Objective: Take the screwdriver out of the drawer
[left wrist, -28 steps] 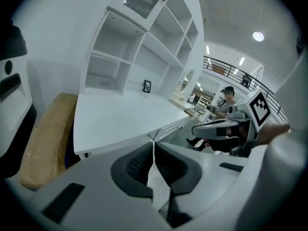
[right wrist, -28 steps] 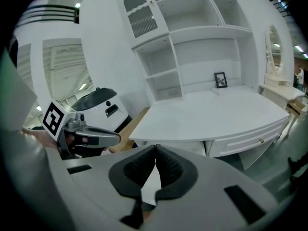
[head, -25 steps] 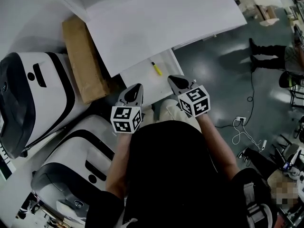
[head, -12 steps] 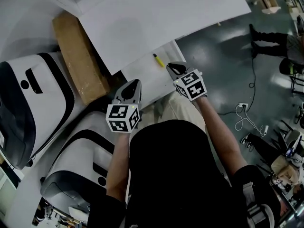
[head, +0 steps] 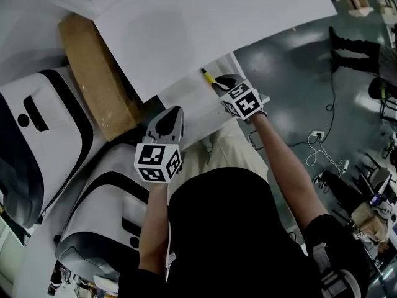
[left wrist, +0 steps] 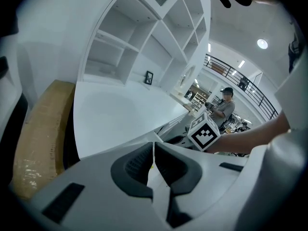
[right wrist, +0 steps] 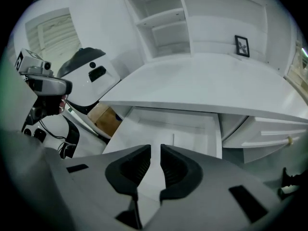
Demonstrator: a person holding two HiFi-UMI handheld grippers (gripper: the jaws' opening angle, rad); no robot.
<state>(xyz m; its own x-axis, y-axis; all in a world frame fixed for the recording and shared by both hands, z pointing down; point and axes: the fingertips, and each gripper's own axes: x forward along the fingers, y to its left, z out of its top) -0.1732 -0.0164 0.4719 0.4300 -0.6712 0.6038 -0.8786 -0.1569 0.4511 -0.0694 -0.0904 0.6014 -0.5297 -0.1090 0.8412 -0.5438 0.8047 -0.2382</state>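
Observation:
The screwdriver (head: 206, 76), small with a yellow handle, lies at the back of the open white drawer (head: 186, 98), close under the desk edge. My right gripper (head: 219, 80) hangs just right of it, tips almost at the handle; whether they touch I cannot tell. In the right gripper view its jaws (right wrist: 155, 165) stand a narrow gap apart with nothing between them, and the drawer (right wrist: 168, 126) lies below. The screwdriver is hidden there. My left gripper (head: 175, 112) hovers over the drawer's near left corner, shut and empty (left wrist: 154, 160). The right gripper's marker cube (left wrist: 206, 134) shows beyond it.
A white desk top (head: 205, 23) overhangs the drawer. A brown cardboard box (head: 93, 73) lies on the floor at the left, beside two white-and-black machine housings (head: 37, 135) (head: 99, 197). Cables (head: 316, 160) trail on the dark floor at the right. White shelves (right wrist: 163, 23) rise behind the desk.
My right gripper has dropped and reached farther into the drawer, from near its front to just beside the screwdriver. The left gripper has shifted a little lower and stays shut.

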